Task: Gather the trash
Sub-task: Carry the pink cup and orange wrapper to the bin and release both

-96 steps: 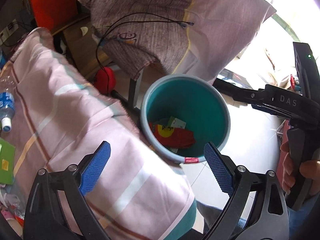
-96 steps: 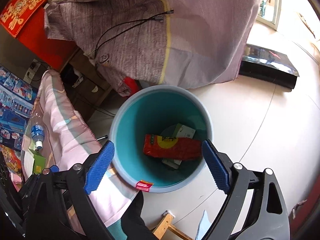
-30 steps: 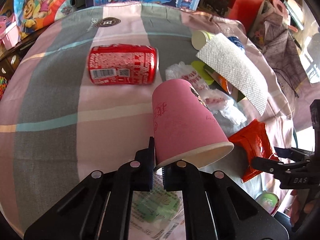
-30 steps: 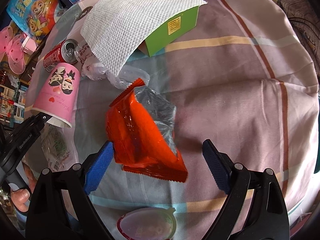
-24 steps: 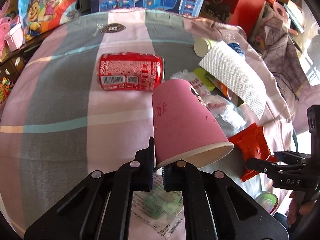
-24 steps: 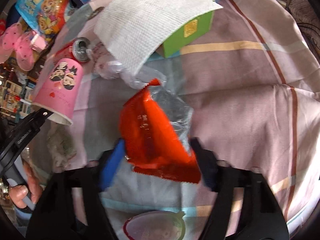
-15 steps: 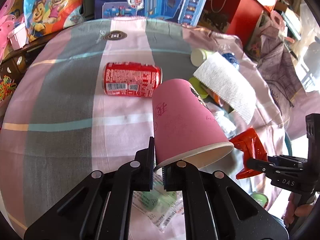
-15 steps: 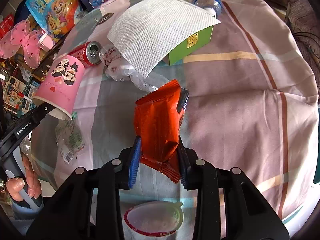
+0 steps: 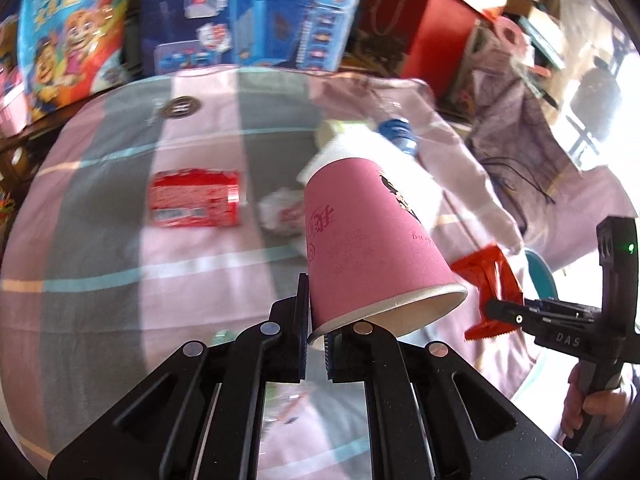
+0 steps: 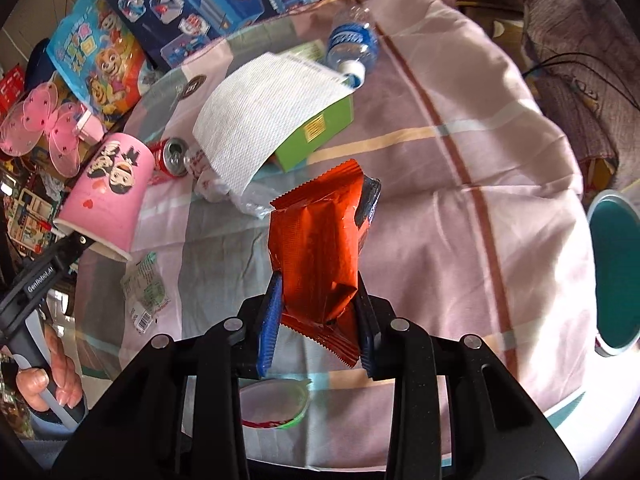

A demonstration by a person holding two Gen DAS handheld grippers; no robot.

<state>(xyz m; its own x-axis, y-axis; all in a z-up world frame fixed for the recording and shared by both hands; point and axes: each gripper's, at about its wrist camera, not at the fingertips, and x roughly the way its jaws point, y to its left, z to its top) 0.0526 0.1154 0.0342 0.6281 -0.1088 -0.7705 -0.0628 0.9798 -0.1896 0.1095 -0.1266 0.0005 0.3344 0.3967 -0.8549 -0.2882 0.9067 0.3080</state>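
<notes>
My left gripper is shut on the rim of a pink paper cup and holds it above the table; the cup also shows in the right wrist view. My right gripper is shut on a red snack wrapper, lifted off the cloth; the wrapper also shows in the left wrist view. The teal trash bin stands off the table's right edge, its rim also peeking into the left wrist view.
On the striped tablecloth lie a red soda can, a paper towel over a green box, a water bottle, crumpled clear plastic, a printed wrapper and a yoghurt cup. Toy boxes stand behind.
My right gripper closed on the red wrapper and lifted it. Both grippers have risen and swung right, towards the bin, the left still holding the pink cup.
</notes>
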